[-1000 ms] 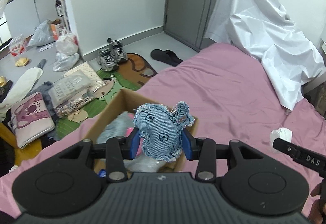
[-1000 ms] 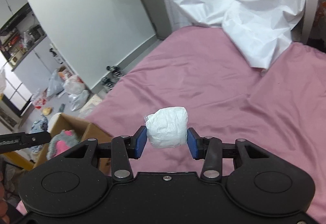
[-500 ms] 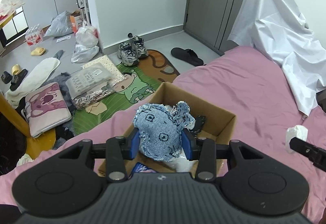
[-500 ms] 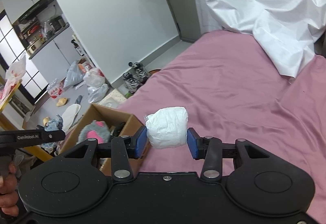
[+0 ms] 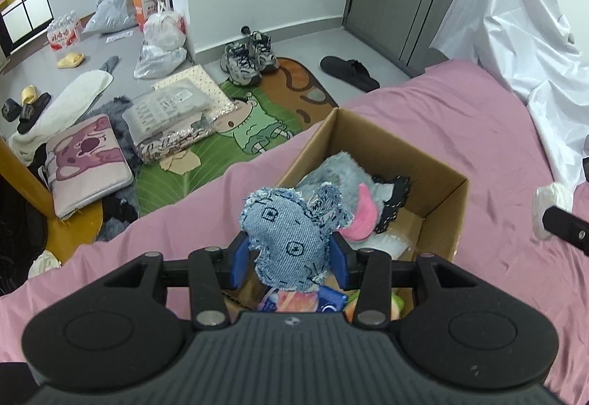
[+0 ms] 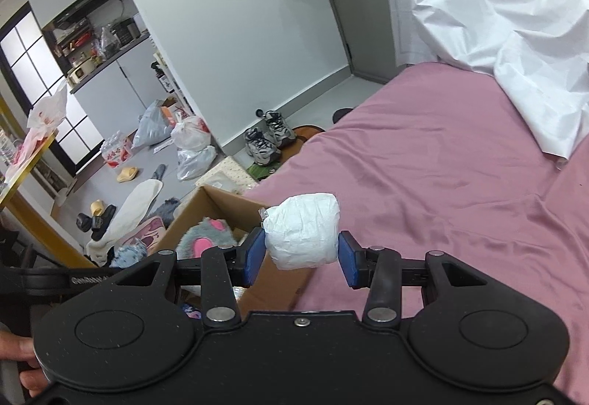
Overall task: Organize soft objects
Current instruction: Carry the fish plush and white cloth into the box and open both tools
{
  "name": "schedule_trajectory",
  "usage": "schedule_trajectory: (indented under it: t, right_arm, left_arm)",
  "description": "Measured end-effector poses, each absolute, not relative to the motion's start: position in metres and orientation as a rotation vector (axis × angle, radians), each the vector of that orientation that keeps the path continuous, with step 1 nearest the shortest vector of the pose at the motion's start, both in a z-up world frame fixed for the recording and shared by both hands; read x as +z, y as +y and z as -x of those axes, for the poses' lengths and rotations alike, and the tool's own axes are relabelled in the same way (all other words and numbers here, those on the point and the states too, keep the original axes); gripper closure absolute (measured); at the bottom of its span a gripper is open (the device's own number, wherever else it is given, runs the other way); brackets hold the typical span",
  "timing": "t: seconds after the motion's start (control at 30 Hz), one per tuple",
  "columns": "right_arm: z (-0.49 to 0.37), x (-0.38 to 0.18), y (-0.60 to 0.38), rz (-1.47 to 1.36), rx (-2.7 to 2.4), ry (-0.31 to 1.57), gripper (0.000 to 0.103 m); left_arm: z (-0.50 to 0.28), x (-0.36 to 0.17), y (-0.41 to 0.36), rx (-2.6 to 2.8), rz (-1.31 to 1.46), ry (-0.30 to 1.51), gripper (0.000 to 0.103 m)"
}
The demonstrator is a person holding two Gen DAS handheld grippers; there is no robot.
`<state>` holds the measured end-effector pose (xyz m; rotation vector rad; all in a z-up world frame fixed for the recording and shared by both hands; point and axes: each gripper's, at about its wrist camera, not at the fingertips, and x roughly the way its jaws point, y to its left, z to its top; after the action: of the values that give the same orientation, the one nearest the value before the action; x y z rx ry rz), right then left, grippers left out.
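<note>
A blue denim stuffed toy (image 5: 291, 232) sits between the blue pads of my left gripper (image 5: 291, 259), whose jaws are opening while the pads still touch it. It hangs over the near edge of an open cardboard box (image 5: 438, 162) on the pink bed. A grey and pink plush (image 5: 338, 176) lies inside the box. My right gripper (image 6: 302, 257) is shut on a white wrapped bundle (image 6: 302, 232), held above the bed to the right of the box (image 6: 221, 199). The bundle (image 5: 552, 199) also shows at the right edge of the left wrist view.
A crumpled white sheet (image 6: 497, 29) covers the far end of the pink bed (image 6: 460, 165). Beside the bed, the floor holds sneakers (image 5: 250, 59), a black slipper (image 5: 349, 73), plastic bags (image 5: 162, 37), packages and a pink laptop sleeve (image 5: 88, 158). A person's fingers (image 6: 25, 364) show at lower left.
My left gripper has carried the denim toy forward until it hangs over the box opening. My right gripper has swung left with the white bundle, bringing the box closer in its view.
</note>
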<state>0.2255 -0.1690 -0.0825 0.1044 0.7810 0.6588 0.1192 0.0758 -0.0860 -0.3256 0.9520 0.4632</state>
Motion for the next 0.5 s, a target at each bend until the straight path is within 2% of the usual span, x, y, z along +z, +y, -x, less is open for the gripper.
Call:
schedule_trajectory:
  t: [0.17, 0.3, 0.4, 0.5]
  right_arm:
    - [-0.225, -0.08, -0.149, -0.109, 0.685, 0.778, 0.061]
    - [-0.226, -0.077, -0.131, -0.112, 0.712, 0.763, 0.06]
    - [-0.226, -0.077, -0.12, -0.108, 0.732, 0.744, 0.057]
    - [-0.224, -0.082, -0.112, -0.079, 0.723, 0.742, 0.05]
  left_arm:
    - [-0.117, -0.083, 0.085, 0.48, 0.326, 0.97, 0.048]
    - [-0.115, -0.073, 0.088, 0.479, 0.301, 0.958, 0.035]
    - [-0.113, -0.069, 0.09, 0.483, 0.298, 0.953, 0.034]
    - [-0.111, -0.067, 0.09, 0.49, 0.289, 0.958, 0.033]
